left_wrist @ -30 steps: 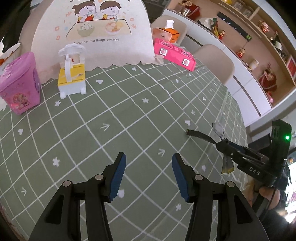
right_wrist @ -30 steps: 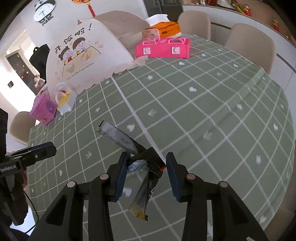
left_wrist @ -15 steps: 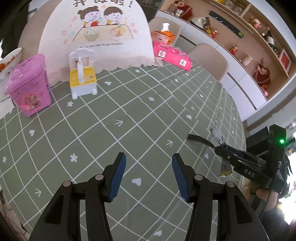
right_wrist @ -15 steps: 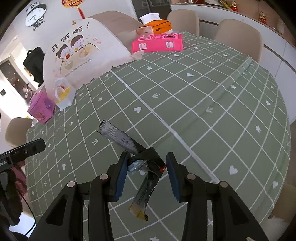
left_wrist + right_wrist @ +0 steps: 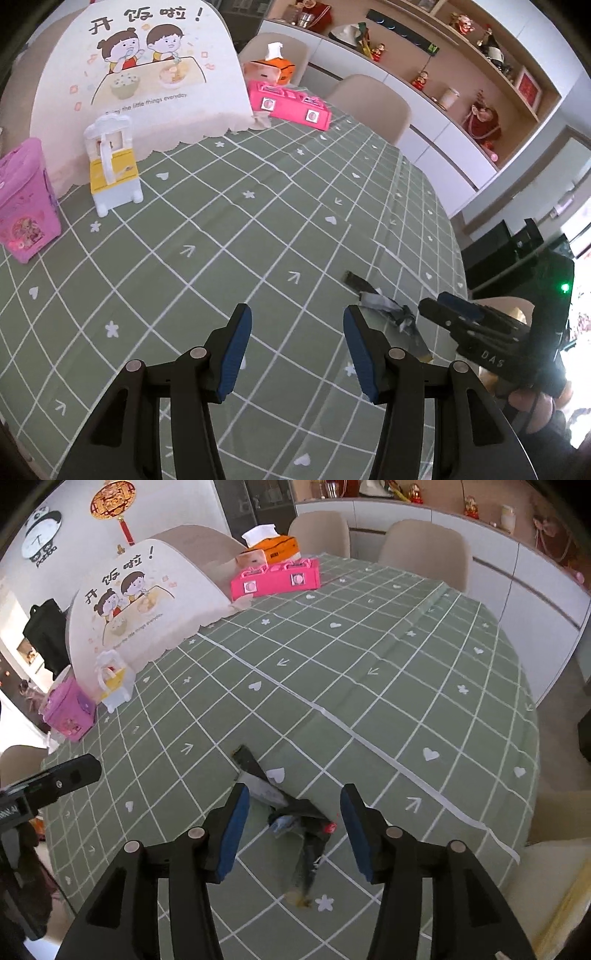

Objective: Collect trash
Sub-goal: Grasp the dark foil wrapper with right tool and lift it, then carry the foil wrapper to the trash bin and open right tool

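Left wrist view: left gripper point(image 5: 297, 350) is seen at bottom centre, jaws spread wide, nothing held between the blue pads point(image 5: 236, 350). The green checked tablecloth point(image 5: 229, 236) fills most of the frame. The wrapper bundle point(image 5: 391, 314) is located lower right of centre, lying on the cloth, just in front of the right gripper point(image 5: 448, 312), which enters from the right edge. From this angle its jaw state cannot be told. A pink bin point(image 5: 26, 210) is at the left edge, a yellow-white toy point(image 5: 112, 168) beside it, a food cover point(image 5: 147, 74) upper left.

Right wrist view: the right gripper point(image 5: 295, 830) is at bottom centre, jaws released and wide apart. The wrapper bundle point(image 5: 291, 812) lies between the pads, touching neither as far as can be seen; lower tail is blurred. A pink toy stove point(image 5: 275, 579) and tissue box point(image 5: 271, 546) are at top centre. The left gripper point(image 5: 70, 775) shows at the left edge.
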A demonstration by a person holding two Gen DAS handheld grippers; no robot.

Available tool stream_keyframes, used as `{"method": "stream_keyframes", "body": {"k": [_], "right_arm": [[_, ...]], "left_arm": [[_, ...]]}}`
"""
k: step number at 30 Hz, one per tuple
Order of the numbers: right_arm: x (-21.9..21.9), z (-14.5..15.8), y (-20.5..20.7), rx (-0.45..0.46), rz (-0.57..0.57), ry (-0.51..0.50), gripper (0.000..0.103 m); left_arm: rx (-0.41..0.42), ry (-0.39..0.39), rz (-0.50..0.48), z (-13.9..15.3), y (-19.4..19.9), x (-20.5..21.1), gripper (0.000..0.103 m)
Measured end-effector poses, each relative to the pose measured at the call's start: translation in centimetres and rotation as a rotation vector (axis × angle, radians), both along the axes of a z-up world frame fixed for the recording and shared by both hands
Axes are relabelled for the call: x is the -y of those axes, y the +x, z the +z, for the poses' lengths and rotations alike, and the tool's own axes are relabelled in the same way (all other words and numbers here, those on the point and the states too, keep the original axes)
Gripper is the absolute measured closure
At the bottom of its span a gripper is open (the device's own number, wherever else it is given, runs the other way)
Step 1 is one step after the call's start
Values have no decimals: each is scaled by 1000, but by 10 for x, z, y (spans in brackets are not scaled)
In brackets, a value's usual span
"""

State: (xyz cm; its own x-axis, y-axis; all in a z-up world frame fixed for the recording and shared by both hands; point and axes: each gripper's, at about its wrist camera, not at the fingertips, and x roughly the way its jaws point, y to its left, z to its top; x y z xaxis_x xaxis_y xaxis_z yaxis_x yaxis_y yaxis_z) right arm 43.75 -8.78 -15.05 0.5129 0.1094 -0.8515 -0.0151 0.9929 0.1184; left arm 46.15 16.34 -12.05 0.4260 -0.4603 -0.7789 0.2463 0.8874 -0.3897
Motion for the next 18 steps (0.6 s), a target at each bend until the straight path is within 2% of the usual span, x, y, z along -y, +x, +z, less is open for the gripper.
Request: {"method": "stream_keyframes", "body": {"k": [5, 11, 13, 16, 18], "right_arm": [[-2, -8, -2, -8, 45, 17, 54], [-3, -39, 0, -6, 138, -10, 55], [-2, -43, -2, 7, 165, -12, 67], [4, -31, -16, 48, 174, 37, 70], [10, -11, -35, 87, 172, 72, 70]], "left_arm": [[-8, 0, 24, 2, -12, 1, 50], [26, 70, 47, 13, -42, 5, 50], [27, 77, 64, 17, -53, 6, 50], [48, 84, 69, 28, -73, 11, 50], [60, 84, 69, 35, -83, 19, 50]]}}
